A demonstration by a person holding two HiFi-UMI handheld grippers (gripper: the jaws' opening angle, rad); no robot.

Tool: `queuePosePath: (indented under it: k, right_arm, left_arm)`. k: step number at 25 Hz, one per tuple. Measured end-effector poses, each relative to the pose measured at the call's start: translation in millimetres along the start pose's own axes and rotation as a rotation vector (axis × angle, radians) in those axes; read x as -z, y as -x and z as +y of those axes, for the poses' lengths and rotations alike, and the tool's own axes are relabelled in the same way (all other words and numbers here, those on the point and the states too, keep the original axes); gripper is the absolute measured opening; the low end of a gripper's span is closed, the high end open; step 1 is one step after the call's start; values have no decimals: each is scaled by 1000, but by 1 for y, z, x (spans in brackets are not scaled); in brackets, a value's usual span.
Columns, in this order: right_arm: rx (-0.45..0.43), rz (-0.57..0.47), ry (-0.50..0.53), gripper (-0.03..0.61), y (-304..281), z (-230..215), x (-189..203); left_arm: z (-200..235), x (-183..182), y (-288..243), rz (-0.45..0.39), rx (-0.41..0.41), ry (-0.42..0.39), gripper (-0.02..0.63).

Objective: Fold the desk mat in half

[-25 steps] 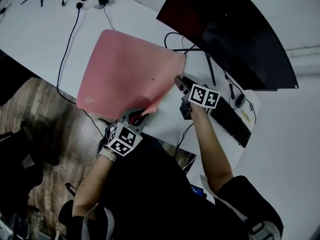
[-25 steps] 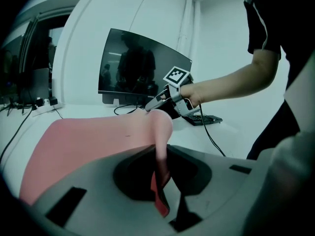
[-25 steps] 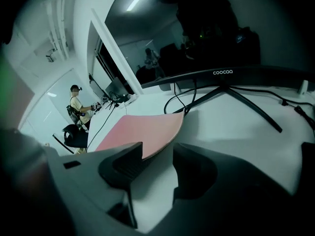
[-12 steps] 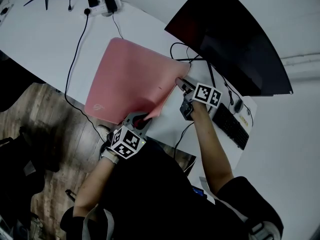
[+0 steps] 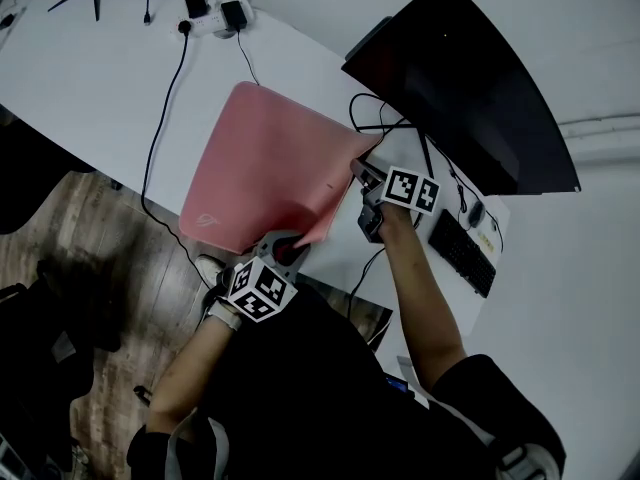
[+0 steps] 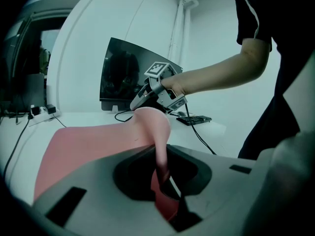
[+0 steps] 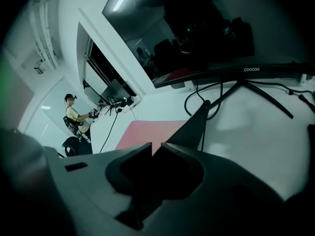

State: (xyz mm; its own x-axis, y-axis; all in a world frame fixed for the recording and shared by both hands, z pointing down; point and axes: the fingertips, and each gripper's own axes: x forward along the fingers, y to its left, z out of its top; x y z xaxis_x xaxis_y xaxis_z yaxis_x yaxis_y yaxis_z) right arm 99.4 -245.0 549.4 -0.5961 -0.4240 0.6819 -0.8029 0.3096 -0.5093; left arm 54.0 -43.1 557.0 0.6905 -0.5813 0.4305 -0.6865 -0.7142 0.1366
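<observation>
The mat [image 5: 270, 163] is pink, with a pale logo at 1 corner. The worktop [image 5: 90, 63] is white. The monitor [image 5: 460, 78], keyboard [image 5: 462, 253] and cable [image 5: 162, 108] are black. The floor [image 5: 60, 238] is brown wood grain.

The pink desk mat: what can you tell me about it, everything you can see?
The desk mat is a pink, thin, floppy rectangular sheet with a pale logo in one corner, lying on the white table. Its edge nearest the person is lifted and curled: the left hand-held gripper pinches one corner, and the right hand-held gripper, whose jaws have just been closing, appears shut on the other. The rest lies flat.
</observation>
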Motion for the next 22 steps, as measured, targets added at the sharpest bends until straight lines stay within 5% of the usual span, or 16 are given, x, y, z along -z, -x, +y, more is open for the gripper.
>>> queuePosePath:
  k: [8,22]
  right_arm:
    - [49,-6,193,21,-8,43,-7]
    - [-28,14,306,20,-59,127,-12]
  left_arm:
    - [21,3,22,-55,-8,74,63]
    - [60,20,67,-98,-55,168,64]
